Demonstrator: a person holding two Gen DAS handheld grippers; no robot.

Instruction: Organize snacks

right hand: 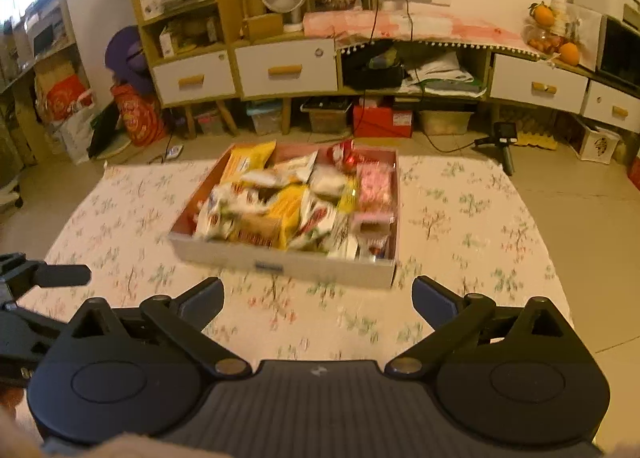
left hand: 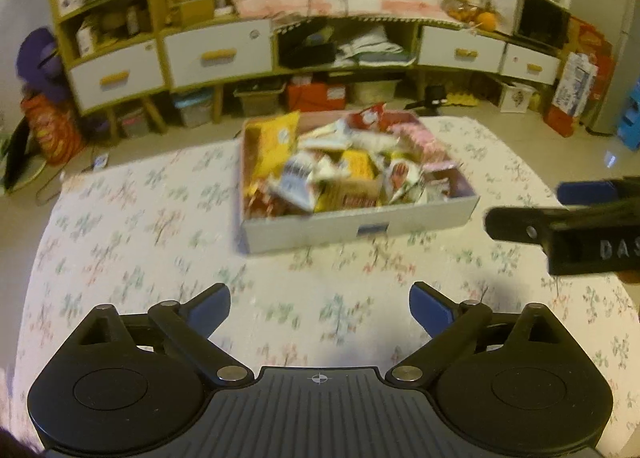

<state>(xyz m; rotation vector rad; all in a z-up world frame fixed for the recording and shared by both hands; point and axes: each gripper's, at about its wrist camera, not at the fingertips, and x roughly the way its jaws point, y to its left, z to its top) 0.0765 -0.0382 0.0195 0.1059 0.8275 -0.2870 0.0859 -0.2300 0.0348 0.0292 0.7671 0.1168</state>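
Observation:
A shallow grey cardboard box (left hand: pixel 360 225) (right hand: pixel 320 266) sits on the floral cloth, heaped with several snack packets (left hand: pixel 344 173) (right hand: pixel 296 201) in yellow, white, red and pink. My left gripper (left hand: pixel 320 310) hovers over the cloth in front of the box, open, with nothing between its blue pads. My right gripper (right hand: pixel 318 300) is also open and holds nothing, just short of the box's near wall. In the left wrist view the right gripper's fingers (left hand: pixel 520 225) reach in from the right edge beside the box. In the right wrist view part of the left gripper (right hand: pixel 60 276) shows at the left edge.
The floral cloth (left hand: pixel 140 217) (right hand: pixel 460 225) covers a low surface, tiled floor around it. A long cabinet with white drawers (left hand: pixel 216 53) (right hand: pixel 288 69) lines the wall, storage bins beneath it. A small camera on a tripod (right hand: pixel 505 137) stands on the floor at the back right.

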